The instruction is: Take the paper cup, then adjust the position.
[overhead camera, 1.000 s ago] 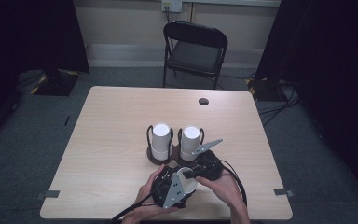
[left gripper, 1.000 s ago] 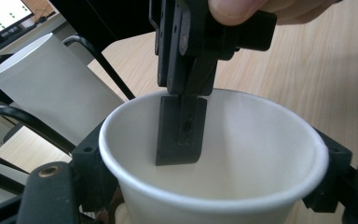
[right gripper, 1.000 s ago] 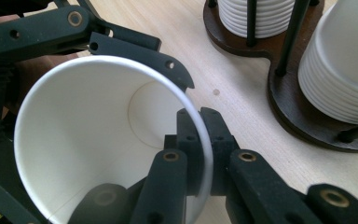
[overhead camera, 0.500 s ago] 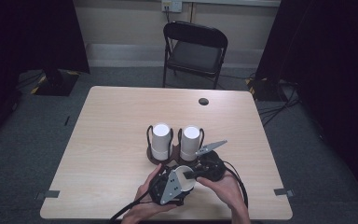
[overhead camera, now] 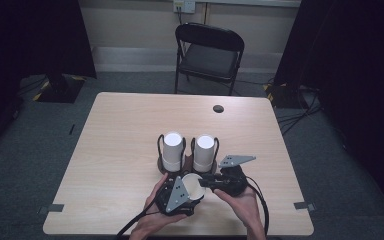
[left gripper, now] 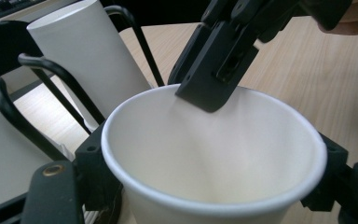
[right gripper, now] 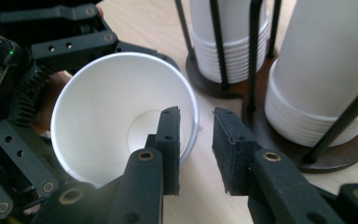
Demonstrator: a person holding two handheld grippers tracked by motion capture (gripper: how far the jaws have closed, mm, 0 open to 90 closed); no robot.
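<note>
Left gripper (overhead camera: 192, 192): nearest the table's front edge, in the person's left hand (overhead camera: 152, 222); its jaws are closed on the outside of a white paper cup (overhead camera: 194, 186), one dark pad on each side of the wall just under the rim, as the left gripper view shows.
Right gripper (right gripper: 196, 140): just beside it, in the right hand (overhead camera: 240, 207); its jaws have just been opening and now stand a little apart, straddling the cup's rim, one jaw inside the mouth and one outside. The pads do not press on the wall; a gap shows between them.
Paper cup: held off the tabletop between the two tools, near the front edge, its open mouth turned toward the right gripper; in the right gripper view the round bottom shows deep inside. It is empty and uncrushed.
Cup holder (overhead camera: 172, 170): just behind the grippers, a dark double base with thin black wire uprights.
Stacks (overhead camera: 172, 150): two tall columns of nested white cups stand upside down in the holder, side by side, the second (overhead camera: 204, 152) to the right.
Table (overhead camera: 120, 135): pale wood, with a small dark round hole (overhead camera: 218, 108) toward the far edge.
Chair (overhead camera: 207, 52): a black folding one, beyond the table's far side, facing it.
</note>
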